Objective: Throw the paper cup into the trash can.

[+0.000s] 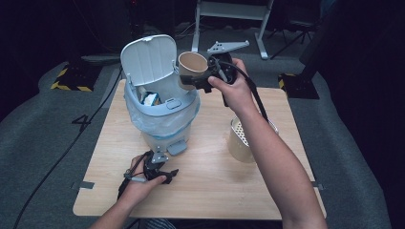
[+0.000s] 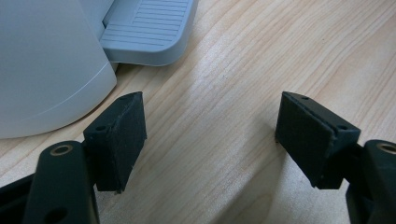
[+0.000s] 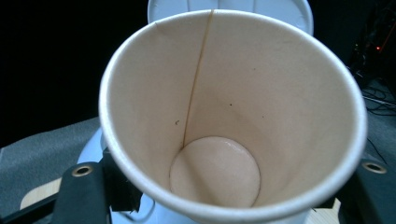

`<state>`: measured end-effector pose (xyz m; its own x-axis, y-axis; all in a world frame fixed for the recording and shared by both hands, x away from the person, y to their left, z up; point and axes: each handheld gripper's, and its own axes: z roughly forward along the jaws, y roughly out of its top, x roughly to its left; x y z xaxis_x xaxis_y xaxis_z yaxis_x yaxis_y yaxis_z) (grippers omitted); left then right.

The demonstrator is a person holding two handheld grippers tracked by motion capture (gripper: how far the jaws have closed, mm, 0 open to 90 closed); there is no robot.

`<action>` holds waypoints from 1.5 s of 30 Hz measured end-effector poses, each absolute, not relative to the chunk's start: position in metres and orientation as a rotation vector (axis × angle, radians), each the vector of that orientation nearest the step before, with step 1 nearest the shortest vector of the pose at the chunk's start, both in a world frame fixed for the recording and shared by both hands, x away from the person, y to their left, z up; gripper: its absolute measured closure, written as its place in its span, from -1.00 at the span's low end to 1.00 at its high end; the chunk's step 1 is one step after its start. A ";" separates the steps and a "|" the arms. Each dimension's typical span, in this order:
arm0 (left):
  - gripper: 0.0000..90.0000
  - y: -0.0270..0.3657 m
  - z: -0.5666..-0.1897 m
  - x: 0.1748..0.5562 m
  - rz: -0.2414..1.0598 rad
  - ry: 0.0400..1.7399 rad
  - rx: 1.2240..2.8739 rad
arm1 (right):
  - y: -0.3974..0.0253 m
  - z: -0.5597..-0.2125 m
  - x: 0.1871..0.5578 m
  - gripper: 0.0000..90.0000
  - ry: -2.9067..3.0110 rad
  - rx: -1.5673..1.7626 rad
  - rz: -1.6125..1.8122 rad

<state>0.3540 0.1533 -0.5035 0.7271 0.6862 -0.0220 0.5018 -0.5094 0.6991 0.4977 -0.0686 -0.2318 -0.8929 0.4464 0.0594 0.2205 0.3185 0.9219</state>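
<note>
A pale grey pedal bin (image 1: 165, 112) stands mid-table with its lid (image 1: 148, 58) up, a clear liner around its rim and some trash inside. My right gripper (image 1: 197, 80) holds an empty paper cup (image 1: 192, 66) over the bin's right rim, its jaws shut on the cup's wall; the cup's mouth faces the camera in the right gripper view (image 3: 233, 112). My left gripper (image 1: 168, 173) rests on the table just in front of the bin's pedal (image 1: 176, 148), jaws wide open and empty. In the left gripper view the pedal (image 2: 147, 28) and the bin's base (image 2: 42, 70) lie just ahead.
A tan perforated container (image 1: 241, 140) stands on the wooden table (image 1: 215, 181) to the right of the bin, partly behind my right forearm. A cable trails off the table's left side. Dark floor and a frame lie beyond the far edge.
</note>
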 end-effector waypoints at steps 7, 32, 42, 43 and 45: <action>-0.45 0.153 -0.504 0.354 0.336 0.894 2.220 | -0.049 -0.238 0.502 -0.31 2.362 0.637 1.637; -0.45 0.153 -0.504 0.354 0.337 0.895 2.219 | 0.004 -0.261 0.508 -0.35 2.513 0.638 1.334; -0.45 0.153 -0.504 0.354 0.338 0.895 2.218 | 0.010 -0.256 0.501 -0.65 2.331 0.602 1.435; -0.45 0.153 -0.504 0.354 0.338 0.895 2.218 | 0.008 -0.255 0.500 -0.66 2.327 0.597 1.441; -0.45 0.153 -0.504 0.354 0.338 0.895 2.219 | 0.004 -0.252 0.498 -0.66 2.325 0.585 1.437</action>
<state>0.3540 0.1532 -0.5037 0.7259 0.6875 -0.0214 0.5019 -0.5083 0.6998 0.4978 0.0042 -0.2520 -0.8558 0.5120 -0.0735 0.1632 0.4021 0.9009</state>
